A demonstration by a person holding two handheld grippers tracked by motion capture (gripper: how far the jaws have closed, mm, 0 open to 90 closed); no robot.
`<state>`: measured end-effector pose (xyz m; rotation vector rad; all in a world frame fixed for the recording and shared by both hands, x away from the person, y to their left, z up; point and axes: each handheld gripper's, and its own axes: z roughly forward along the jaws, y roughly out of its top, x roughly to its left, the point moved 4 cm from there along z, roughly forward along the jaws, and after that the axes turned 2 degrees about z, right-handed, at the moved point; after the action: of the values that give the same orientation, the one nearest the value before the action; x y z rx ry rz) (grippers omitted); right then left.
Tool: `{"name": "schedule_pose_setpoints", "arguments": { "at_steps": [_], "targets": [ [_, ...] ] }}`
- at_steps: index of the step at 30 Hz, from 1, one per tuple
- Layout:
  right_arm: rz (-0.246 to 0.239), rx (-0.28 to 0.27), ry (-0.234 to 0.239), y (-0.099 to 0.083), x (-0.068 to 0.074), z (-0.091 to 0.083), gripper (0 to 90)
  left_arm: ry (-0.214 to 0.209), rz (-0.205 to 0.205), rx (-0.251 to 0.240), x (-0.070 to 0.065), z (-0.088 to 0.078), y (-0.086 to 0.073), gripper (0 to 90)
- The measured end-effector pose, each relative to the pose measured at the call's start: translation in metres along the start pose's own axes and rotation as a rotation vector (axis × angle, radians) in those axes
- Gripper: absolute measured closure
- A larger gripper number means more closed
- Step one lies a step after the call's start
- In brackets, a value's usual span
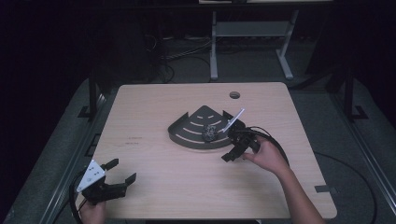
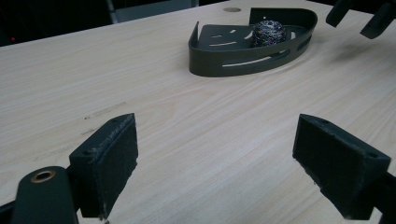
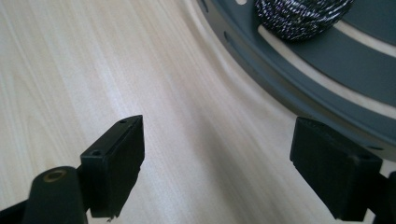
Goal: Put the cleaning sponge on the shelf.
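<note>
Ball cropped by top edge

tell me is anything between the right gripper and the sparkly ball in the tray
Only the tray's own curved wall. The right gripper sits open just outside it, and the ball lies inside the tray. Coming from above would likely clear the wall.

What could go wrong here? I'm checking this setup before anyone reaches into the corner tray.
1. The right gripper is open right beside the dark corner tray; a jaw could catch the curved wall and push the tray across the table.
2. The sparkly ball sits loose in the tray, so a bump might roll it.
3. The left gripper, also open, waits at the table's near edge, too far off to steady the tray.
</note>
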<state>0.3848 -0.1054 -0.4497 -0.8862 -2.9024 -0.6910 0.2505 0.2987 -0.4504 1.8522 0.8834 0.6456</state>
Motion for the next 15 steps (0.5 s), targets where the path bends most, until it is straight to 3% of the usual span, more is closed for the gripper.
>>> {"name": "schedule_pose_setpoints", "arguments": {
  "at_steps": [15],
  "targets": [
    [0.016, -0.001, 0.0, -0.019, 0.001, 0.003, 16.9, -0.001, -0.001, 0.004, 0.0, 0.001, 0.0, 13.5]
  ]
}}
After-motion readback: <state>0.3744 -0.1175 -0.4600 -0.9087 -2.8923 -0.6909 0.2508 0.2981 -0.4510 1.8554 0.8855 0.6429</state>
